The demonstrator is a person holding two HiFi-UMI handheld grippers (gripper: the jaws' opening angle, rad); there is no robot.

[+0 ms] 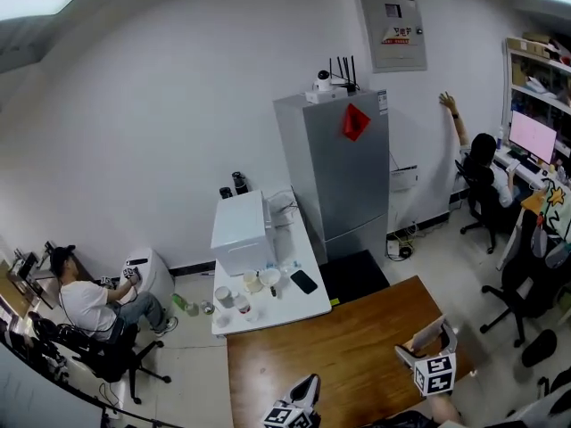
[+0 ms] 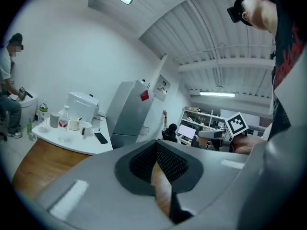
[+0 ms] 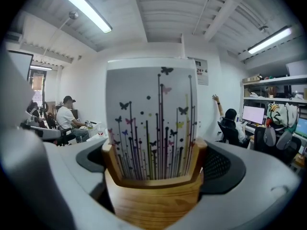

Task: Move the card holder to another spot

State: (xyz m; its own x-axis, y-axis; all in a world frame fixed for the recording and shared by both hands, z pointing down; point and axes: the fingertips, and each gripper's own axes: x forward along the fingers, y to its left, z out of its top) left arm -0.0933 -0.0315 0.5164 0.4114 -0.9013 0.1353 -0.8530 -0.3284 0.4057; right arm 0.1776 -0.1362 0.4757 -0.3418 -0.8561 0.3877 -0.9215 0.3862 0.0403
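Observation:
The card holder (image 3: 153,195) is a light wooden block with a slot that holds an upright white card (image 3: 151,119) printed with butterflies and thin stems. My right gripper (image 3: 153,166) is shut on the holder, one dark pad on each side. In the head view the right gripper (image 1: 421,341) holds the card holder (image 1: 426,334) over the right end of the brown wooden table (image 1: 339,346). My left gripper (image 1: 308,383) is at the table's near edge; in its own view the left gripper (image 2: 156,147) is shut with nothing in it.
A white table (image 1: 294,308) behind the wooden one carries cups, a black phone (image 1: 303,281) and a white box (image 1: 241,232). A grey fridge (image 1: 335,172) stands at the wall. One person (image 1: 89,306) sits at far left, another (image 1: 486,163) at a desk on the right.

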